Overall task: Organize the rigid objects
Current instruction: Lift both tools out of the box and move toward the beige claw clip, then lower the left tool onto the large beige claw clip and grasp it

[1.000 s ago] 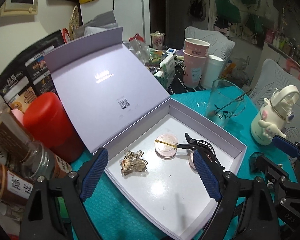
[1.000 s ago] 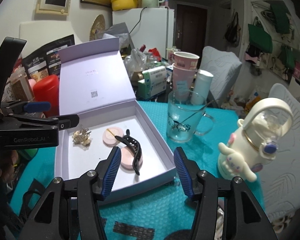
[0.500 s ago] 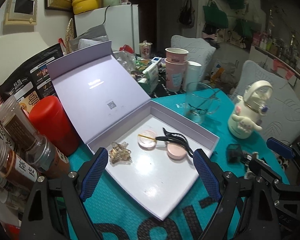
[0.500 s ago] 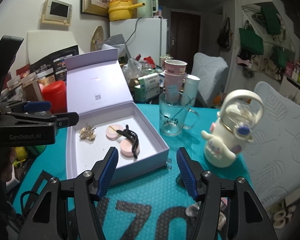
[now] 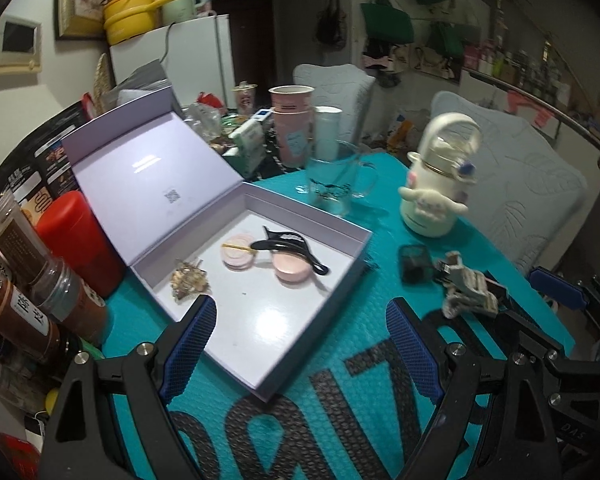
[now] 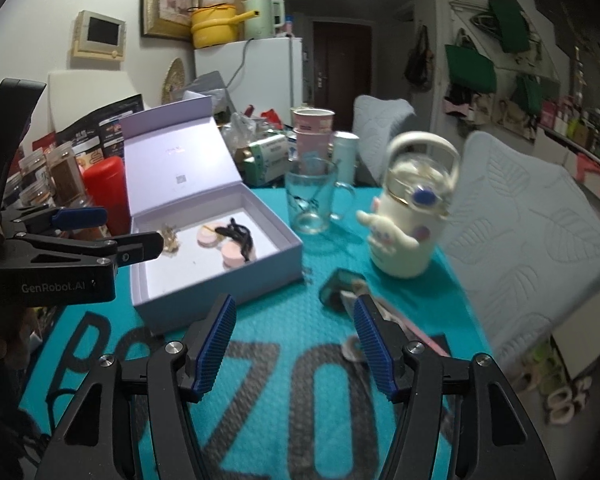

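**Blue-padded tongs empty, loose items still on the mat**

Blue pads of the left tongs (image 5: 300, 344) stand wide apart with nothing between them; the right tongs (image 6: 294, 344) are parted too and grip nothing, their pads over bare teal mat (image 6: 284, 400) on the desk.

Just beyond the left tongs lies the open lilac box (image 5: 316, 300), lid propped back; inside sit a gold claw clip (image 5: 188, 282), two pink round compacts (image 5: 294, 268) with a yellow pin across one, and a black hair clip (image 5: 290, 246) resting over them; that much looks sorted.

Outside the box, near its right corner, a small dark case (image 5: 414, 264) and a grey bundled item (image 5: 466, 294) remain on the mat; these seem left to do; what the bundle is I cannot tell.

Both tongs point downward at a slant, side by side, the right nearer the loose items; a glass mug (image 6: 312, 200) and white character bottle (image 6: 408, 232) stand farther back.
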A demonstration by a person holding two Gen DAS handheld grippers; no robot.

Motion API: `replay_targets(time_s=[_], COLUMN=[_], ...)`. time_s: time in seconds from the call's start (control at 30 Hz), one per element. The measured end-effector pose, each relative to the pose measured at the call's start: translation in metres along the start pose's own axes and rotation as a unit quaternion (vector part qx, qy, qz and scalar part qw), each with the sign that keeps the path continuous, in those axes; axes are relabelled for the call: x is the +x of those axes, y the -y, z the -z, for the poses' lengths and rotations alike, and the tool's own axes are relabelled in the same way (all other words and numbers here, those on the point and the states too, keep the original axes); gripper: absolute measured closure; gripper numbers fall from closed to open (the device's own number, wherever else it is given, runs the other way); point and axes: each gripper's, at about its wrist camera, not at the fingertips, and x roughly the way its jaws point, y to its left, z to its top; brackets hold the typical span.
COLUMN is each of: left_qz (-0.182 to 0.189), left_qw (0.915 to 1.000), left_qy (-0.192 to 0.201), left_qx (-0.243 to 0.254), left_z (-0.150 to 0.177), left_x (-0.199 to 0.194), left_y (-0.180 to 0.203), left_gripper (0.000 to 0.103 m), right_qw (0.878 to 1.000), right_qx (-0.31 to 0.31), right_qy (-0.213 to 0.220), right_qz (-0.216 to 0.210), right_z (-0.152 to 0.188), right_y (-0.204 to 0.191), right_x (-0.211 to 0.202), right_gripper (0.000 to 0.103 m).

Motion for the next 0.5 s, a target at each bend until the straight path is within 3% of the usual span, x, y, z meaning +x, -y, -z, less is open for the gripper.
replay_targets(time_s=[0.5], left_qz=[0.078], left_qw=[0.9956], left_qy=[-0.020], left_qx=[0.047], left_z=[0.015], left_x=[0.011], left_y=[0.064], left_gripper=[0.015], right_qw=[0.997], right_qx=[0.060], right_qy=[-0.014], right_qz=[0.045], right_z=[0.041], right_y=[0.045], right_x=[-0.024], right_gripper=[0.041])
